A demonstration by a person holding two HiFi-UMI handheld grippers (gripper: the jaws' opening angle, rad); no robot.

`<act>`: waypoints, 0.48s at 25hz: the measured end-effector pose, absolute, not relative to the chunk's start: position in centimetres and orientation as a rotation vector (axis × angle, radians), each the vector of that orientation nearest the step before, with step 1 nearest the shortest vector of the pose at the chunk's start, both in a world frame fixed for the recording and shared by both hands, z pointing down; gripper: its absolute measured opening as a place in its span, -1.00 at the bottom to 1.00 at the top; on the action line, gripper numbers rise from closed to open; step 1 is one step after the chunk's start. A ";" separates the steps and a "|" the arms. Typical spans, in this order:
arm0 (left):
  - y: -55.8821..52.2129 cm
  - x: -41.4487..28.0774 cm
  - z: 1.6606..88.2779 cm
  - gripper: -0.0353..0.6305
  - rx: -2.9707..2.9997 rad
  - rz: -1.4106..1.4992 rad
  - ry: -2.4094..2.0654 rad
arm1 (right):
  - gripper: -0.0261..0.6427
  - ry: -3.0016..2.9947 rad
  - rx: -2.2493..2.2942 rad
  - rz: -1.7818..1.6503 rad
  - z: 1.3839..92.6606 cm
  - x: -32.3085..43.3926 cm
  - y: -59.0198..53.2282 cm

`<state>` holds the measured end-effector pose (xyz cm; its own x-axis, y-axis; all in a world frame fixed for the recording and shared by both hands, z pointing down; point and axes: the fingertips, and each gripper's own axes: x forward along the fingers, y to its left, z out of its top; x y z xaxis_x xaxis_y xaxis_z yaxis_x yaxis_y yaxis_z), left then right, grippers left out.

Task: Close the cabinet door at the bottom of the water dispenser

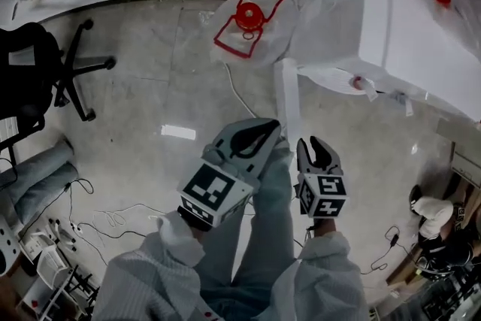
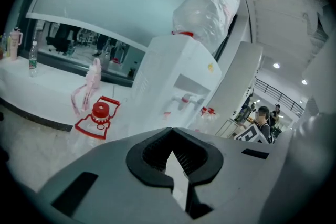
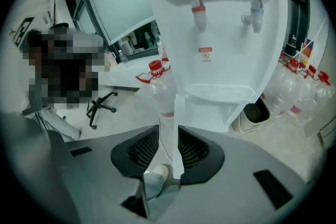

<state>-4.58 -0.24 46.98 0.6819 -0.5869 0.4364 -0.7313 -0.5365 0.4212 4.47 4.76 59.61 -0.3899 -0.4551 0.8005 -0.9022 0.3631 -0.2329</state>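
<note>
Head view has the cabinet door (image 1: 287, 98) standing open, a plain white panel seen edge-on, jutting from the foot of the white water dispenser (image 1: 406, 19) toward the person. Closing it well probably means setting a gripper against the face turned away from the cabinet, near the free edge, and swinging it steadily home rather than knocking it. The right gripper (image 1: 319, 150) and left gripper (image 1: 254, 137) both have their jaws slightly apart, clamped on nothing, near the door's edge.
</note>
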 end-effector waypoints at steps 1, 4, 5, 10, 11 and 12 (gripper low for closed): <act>-0.3 -4.8 47.6 -0.86 2.306 0.332 -1.009 | -0.69 -1.978 1.169 0.904 60.6 4.4 4.8; -0.2 -4.9 49.5 -0.86 2.302 0.362 -0.995 | -0.57 -1.931 1.163 0.919 63.3 4.0 5.2; -0.2 -4.9 50.1 -0.86 2.298 0.372 -0.991 | -0.55 -1.915 1.161 0.928 64.2 3.8 5.4; -0.2 -4.5 53.1 -0.86 2.265 0.400 -0.974 | -0.38 -1.827 1.193 0.956 68.4 4.0 6.1; -0.2 -4.4 53.6 -0.86 2.254 0.402 -0.972 | -0.37 -1.810 1.201 0.960 69.1 4.1 6.2; -0.2 -4.3 54.0 -0.86 2.243 0.405 -0.968 | -0.35 -1.795 1.207 0.964 69.7 4.2 6.2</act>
<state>-4.29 -0.17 54.00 0.6791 -0.5315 0.5063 -0.7337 -0.5137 0.4448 4.18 6.24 69.66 -0.2699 -0.3783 0.8855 -0.9472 0.2698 -0.1734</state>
